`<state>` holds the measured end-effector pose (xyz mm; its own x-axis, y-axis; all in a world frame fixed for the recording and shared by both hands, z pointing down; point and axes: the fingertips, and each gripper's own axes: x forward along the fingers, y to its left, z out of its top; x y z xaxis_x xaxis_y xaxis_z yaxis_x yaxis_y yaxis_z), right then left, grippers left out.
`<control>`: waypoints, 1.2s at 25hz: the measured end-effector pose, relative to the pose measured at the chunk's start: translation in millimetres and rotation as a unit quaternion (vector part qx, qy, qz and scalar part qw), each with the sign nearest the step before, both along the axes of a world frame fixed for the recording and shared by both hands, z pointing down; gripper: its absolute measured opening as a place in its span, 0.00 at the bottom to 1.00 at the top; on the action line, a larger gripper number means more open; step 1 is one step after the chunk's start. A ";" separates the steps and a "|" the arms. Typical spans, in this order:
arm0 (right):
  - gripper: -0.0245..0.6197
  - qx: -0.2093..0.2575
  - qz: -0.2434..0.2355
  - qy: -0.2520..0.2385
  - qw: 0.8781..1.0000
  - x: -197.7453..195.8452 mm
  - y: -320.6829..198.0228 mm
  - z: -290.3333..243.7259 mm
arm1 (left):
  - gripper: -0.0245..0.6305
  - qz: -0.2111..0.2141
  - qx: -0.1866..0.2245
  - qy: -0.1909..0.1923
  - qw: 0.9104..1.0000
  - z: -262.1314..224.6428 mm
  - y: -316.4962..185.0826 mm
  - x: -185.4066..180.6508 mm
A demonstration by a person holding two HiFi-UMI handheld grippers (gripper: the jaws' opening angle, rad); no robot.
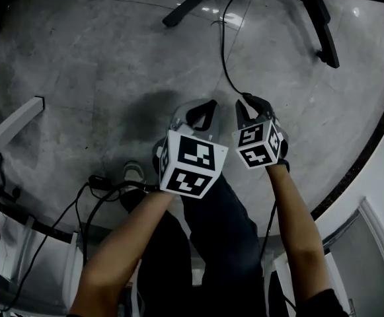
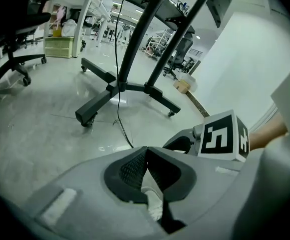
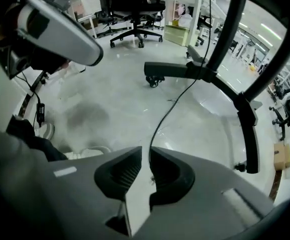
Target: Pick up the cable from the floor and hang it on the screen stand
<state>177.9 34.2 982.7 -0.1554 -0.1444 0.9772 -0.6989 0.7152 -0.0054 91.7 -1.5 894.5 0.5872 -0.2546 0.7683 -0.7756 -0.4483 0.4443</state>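
While my left gripper (image 2: pixel 145 150) shows jaws pressed together on nothing, I note the right gripper (image 3: pixel 145 153) nearly closed, pinching the cable (image 3: pixel 158 123) between its jaws.

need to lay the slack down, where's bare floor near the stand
Bare grey polished floor lies upper left, between the white slanted bar and the black stand leg. Crowded lower left, where loose black cords tangle; the thin black cable crosses the middle.
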 end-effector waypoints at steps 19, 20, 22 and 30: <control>0.12 -0.101 -0.148 0.073 0.981 30.2 26.9 134.4 | 0.04 -0.024 0.000 0.001 1.000 85.1 -26.4 -16.9; 0.12 -0.103 -0.149 0.069 0.981 30.2 26.9 134.6 | 0.04 -0.025 0.003 0.001 1.000 85.9 -28.7 -17.2; 0.12 -0.107 -0.151 0.059 0.981 29.4 28.4 134.2 | 0.04 -0.029 0.005 0.001 1.000 87.0 -31.7 -18.1; 0.05 -0.133 -0.151 0.061 0.978 30.1 29.9 133.8 | 0.04 -0.020 0.008 0.003 1.000 74.8 -31.2 -13.2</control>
<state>208.0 64.2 1116.5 -0.0309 0.1525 0.9878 -0.4624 0.8740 -0.1494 78.4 -32.7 969.3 0.5812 -0.2907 0.7600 -0.7904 -0.4239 0.4423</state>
